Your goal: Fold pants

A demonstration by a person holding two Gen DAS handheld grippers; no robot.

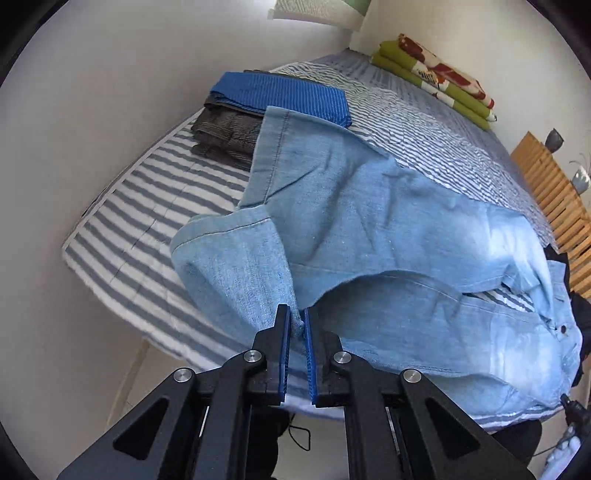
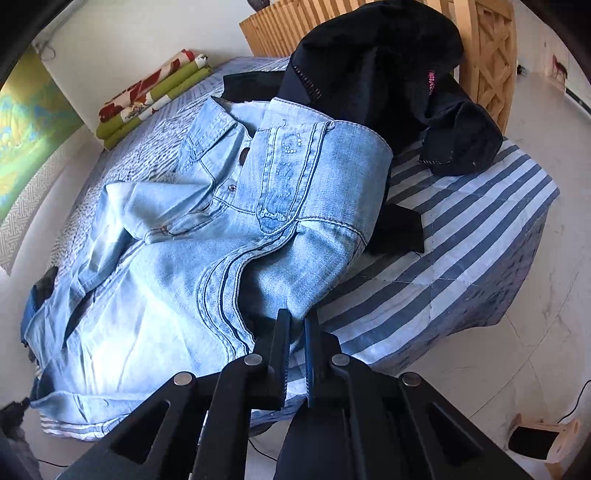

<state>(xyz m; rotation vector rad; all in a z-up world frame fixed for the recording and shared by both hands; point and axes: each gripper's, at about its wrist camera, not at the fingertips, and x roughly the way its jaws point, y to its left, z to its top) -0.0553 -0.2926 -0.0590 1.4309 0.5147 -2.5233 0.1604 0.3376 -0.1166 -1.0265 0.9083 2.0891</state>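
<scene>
Light blue jeans [image 1: 369, 221] lie spread across a striped bed [image 1: 155, 206], legs toward the left, waist toward the right. In the left wrist view my left gripper [image 1: 296, 325] is shut on a fold of the near leg's edge, denim pinched between its blue pads. In the right wrist view the jeans [image 2: 207, 229] show their waistband, button and stitched pocket. My right gripper [image 2: 297, 325] is shut on the near edge of the denim at the hip, at the bed's front.
Folded blue and grey clothes [image 1: 258, 107] are stacked at the far left of the bed. A folded green and red blanket [image 1: 439, 77] lies at the far end. Dark garments [image 2: 399, 85] are heaped by the wooden slatted headboard [image 2: 295, 26]. Tiled floor lies below the bed.
</scene>
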